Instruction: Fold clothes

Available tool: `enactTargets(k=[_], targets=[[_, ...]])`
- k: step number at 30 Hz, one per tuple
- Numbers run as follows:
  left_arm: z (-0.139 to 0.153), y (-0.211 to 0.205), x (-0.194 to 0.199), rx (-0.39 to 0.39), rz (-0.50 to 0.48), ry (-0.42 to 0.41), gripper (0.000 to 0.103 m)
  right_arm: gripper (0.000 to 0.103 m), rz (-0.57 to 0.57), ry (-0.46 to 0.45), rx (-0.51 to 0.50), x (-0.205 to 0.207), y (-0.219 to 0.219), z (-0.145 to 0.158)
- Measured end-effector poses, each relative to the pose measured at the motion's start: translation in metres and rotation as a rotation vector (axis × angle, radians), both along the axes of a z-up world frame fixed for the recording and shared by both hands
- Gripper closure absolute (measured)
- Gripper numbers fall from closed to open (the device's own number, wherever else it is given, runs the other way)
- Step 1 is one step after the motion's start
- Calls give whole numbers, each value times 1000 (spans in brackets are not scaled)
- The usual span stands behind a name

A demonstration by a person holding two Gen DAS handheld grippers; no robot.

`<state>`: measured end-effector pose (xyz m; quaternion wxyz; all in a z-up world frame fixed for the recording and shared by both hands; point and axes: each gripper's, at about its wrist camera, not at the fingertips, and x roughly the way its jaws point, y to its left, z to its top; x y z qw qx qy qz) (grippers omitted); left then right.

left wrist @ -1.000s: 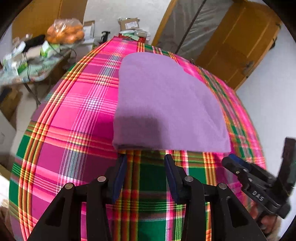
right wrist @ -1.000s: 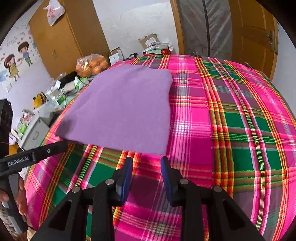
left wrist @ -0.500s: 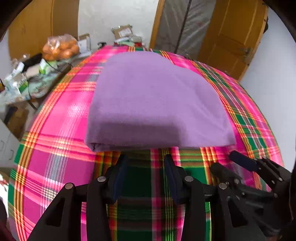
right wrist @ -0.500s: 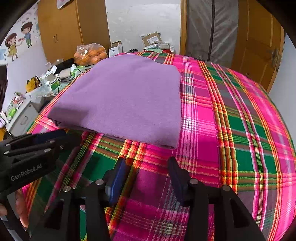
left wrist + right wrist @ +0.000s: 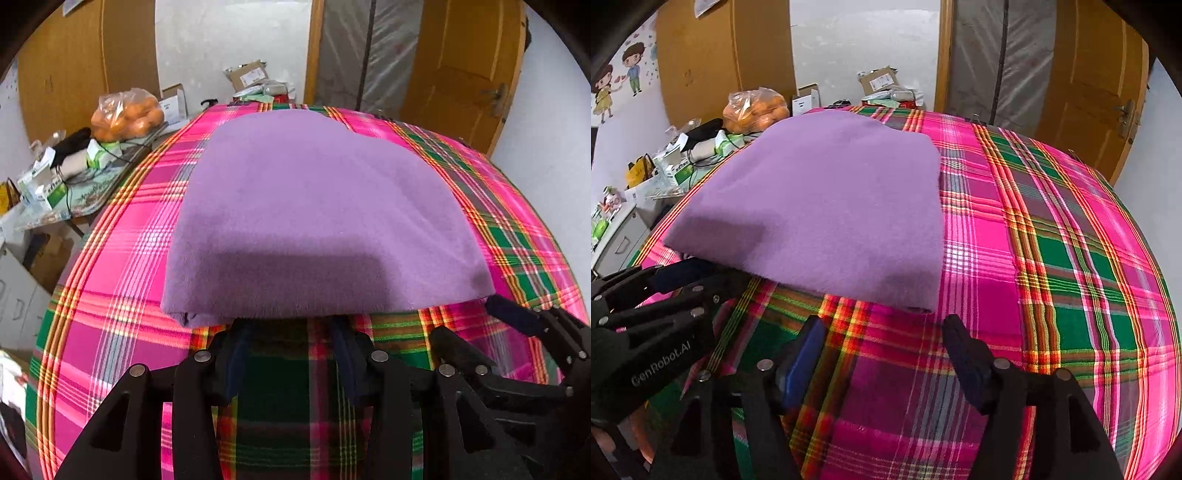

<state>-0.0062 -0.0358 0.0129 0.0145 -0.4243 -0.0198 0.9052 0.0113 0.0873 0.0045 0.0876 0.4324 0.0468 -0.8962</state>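
**Tongs drawn up to the near hem of the folded cloth**

Since the earlier frames both pairs of tongs have been brought closer to the purple cloth (image 5: pixel 317 221), whose near edge now sits just above their tips. The jaws of the right tongs (image 5: pixel 886 343) have just been opening and stand wide apart with only plaid between them. The left tongs (image 5: pixel 290 326) have been opened a little further too; their tips are lost under the shadow of the hem, and no clamping on fabric can be seen.

The cloth is laid flat, already doubled into a rough rectangle, on the plaid-covered worktop (image 5: pixel 1071 258). It fills the view from centre to 12 o'clock in the left camera and runs from centre towards 10 o'clock in the right camera, where its near right corner lies at 12 o'clock from the right tongs.

It is judged to be soft, light and fleecy: it should drape and sag when lifted, and stacked layers may slide apart. The near hem is best pinched at its two corners, all layers taken together.

The layer count at the hem cannot be made out. The far edge is foreshortened by the lens. Clutter and a bag of oranges (image 5: pixel 127 114) beside the worktop at 10 o'clock are only partly legible.
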Motion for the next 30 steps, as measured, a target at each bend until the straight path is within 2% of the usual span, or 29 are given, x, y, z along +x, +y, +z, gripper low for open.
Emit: enactTargets(k=[5, 15, 30], targets=[[-1, 5, -1, -38, -1, 2, 56, 33, -13, -1, -1, -5, 3, 0], [0, 6, -1, -40, 0, 2, 55, 28, -36, -5, -6, -13, 12, -1], [0, 4, -1, -43, 0, 1, 55, 27, -34, -6, -5, -13, 13, -1]])
